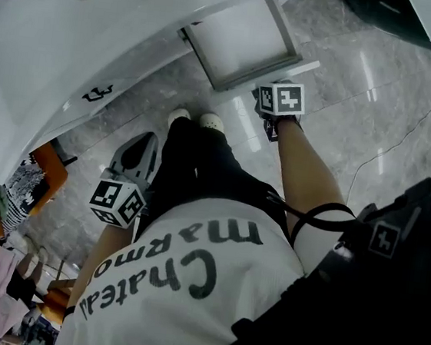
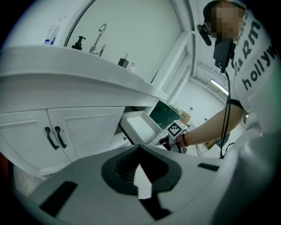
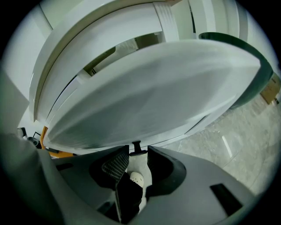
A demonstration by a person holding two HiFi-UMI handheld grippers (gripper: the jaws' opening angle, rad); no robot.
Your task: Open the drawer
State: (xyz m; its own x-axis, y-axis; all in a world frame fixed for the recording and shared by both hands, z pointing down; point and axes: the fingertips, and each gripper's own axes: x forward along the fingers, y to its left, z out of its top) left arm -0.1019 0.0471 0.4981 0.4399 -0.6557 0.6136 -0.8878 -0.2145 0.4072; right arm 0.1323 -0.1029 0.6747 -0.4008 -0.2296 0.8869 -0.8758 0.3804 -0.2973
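The white drawer (image 1: 289, 39) stands pulled out from under the white counter, its inside bare; the left gripper view shows it too (image 2: 137, 126). My right gripper (image 1: 275, 97) is at the drawer's front edge. In the right gripper view the drawer front (image 3: 153, 88) fills the frame, and its small black handle (image 3: 136, 147) sits between the tips of my right gripper (image 3: 137, 153). The jaws stand apart with a gap on each side of the handle. My left gripper (image 1: 142, 142) hangs low beside the person's left leg, away from the drawer. Its jaws (image 2: 140, 147) meet at the tips, holding nothing.
Two cabinet doors with black handles (image 2: 55, 137) stand left of the drawer. A faucet (image 2: 99, 38) and soap bottles (image 2: 79, 42) are on the counter. The floor (image 1: 379, 94) is grey marble. Orange furniture and clutter (image 1: 45, 175) sit at the left. A dark green object (image 2: 165, 115) is behind the drawer.
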